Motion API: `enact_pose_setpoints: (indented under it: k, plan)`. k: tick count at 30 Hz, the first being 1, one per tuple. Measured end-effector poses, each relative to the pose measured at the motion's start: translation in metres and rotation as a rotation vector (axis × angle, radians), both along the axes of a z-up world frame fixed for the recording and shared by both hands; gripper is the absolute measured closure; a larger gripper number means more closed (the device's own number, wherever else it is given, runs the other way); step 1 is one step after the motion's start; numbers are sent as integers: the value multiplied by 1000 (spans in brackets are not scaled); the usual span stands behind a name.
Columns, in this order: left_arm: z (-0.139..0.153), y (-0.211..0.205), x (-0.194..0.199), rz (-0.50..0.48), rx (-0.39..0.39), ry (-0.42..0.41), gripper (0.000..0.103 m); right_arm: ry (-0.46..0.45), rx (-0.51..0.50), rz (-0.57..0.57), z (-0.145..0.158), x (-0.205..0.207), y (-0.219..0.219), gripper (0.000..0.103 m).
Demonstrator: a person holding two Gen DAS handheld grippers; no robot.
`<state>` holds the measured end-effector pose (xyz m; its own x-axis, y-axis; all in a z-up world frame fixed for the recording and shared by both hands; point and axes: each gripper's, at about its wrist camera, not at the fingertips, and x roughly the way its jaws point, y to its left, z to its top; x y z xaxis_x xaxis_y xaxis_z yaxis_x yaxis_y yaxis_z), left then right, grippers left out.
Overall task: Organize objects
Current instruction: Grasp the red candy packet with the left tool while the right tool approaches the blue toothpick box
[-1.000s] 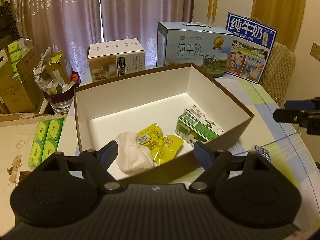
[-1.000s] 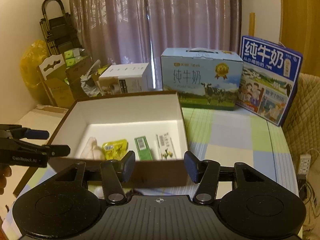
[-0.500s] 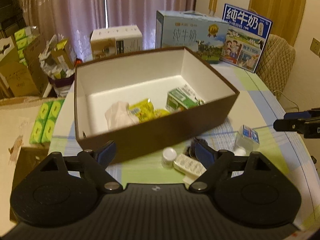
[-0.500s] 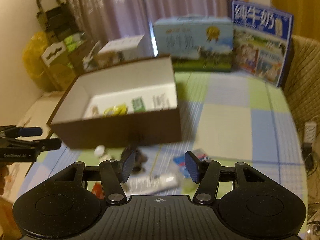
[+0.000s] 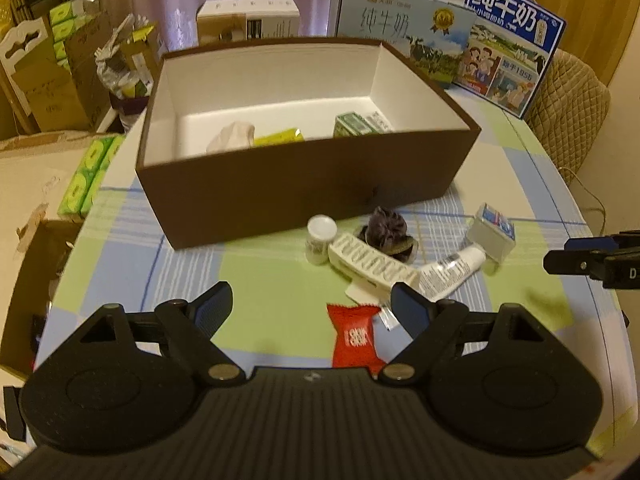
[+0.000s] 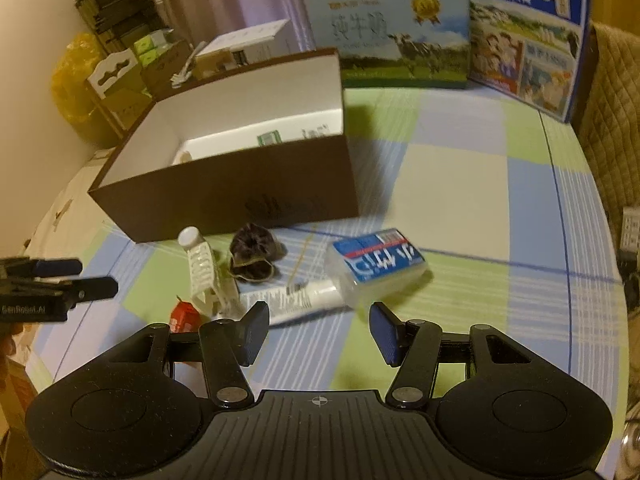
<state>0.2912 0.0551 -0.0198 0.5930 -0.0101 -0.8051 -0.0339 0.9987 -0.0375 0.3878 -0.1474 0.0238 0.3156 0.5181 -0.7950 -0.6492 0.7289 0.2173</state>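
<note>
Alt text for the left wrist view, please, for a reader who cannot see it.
The open left tool hovers empty above a red snack packet on a checked tablecloth. Beyond lie a white hair clip, small bottle, tube and dark scrunchie before a brown box.

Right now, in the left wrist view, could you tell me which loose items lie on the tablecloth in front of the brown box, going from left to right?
Small white-capped bottle → white hair claw clip → white tube → blue-and-white tissue pack. The dark scrunchie and the red sachet overlap that order, so I leave them out.
</note>
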Motion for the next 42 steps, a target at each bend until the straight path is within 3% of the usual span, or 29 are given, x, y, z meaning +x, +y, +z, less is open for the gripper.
enact_pose_setpoints:
  k: [9, 17, 27, 31, 39, 41, 42]
  plan:
    - [-32, -14, 1, -23, -15, 84, 21, 43, -28, -77, -17, 8, -19, 50]
    - [-56, -22, 15, -53, -11, 141, 35, 71, -41, -128, -26, 12, -32, 50]
    - [-72, -24, 30, -98, -12, 181, 42, 85, -58, -182, -31, 16, -41, 50]
    - [-77, -26, 34, -112, -13, 195, 55, 85, -62, -194, -32, 18, -42, 50]
    - [-81, -27, 38, -132, -28, 206, 66, 81, -64, -209, -31, 22, -38, 50]
    - [-83, -26, 37, -137, -35, 209, 80, 82, -61, -213, -30, 24, -36, 50]
    - [-83, -26, 37, -138, -38, 210, 80, 81, -56, -216, -30, 25, -34, 50]
